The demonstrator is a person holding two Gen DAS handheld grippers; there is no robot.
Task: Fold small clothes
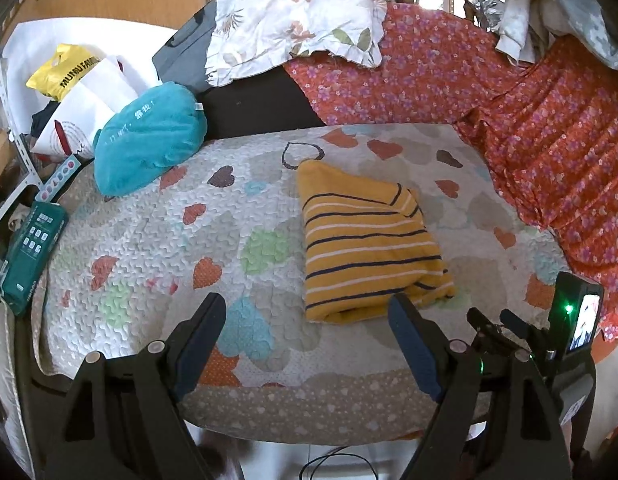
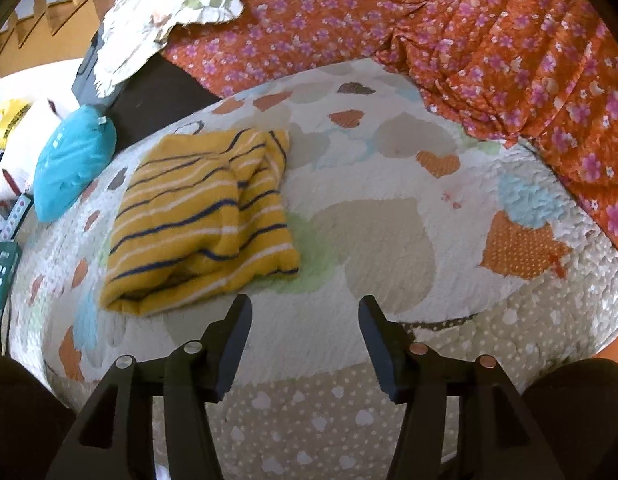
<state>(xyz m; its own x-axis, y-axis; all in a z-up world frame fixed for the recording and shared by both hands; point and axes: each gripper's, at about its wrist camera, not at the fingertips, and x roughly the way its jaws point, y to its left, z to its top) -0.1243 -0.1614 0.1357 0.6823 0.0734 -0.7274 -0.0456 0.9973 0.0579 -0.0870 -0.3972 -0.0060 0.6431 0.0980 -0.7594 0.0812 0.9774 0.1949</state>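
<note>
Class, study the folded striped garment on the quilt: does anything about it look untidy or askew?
Yes. The yellow striped garment is folded, but its right-hand layer is bunched and overlaps unevenly, so the edges do not line up squarely on the heart-patterned quilt.

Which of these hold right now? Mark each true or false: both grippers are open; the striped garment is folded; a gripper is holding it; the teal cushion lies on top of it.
1. Both grippers are open: true. The left gripper and right gripper both have jaws spread and hold nothing.
2. The yellow striped garment lies folded on the heart-print quilt: true.
3. A gripper holds the garment: false. Neither touches it.
4. The teal cushion lies on the garment: false. It sits apart, at the quilt's far left corner.
</note>
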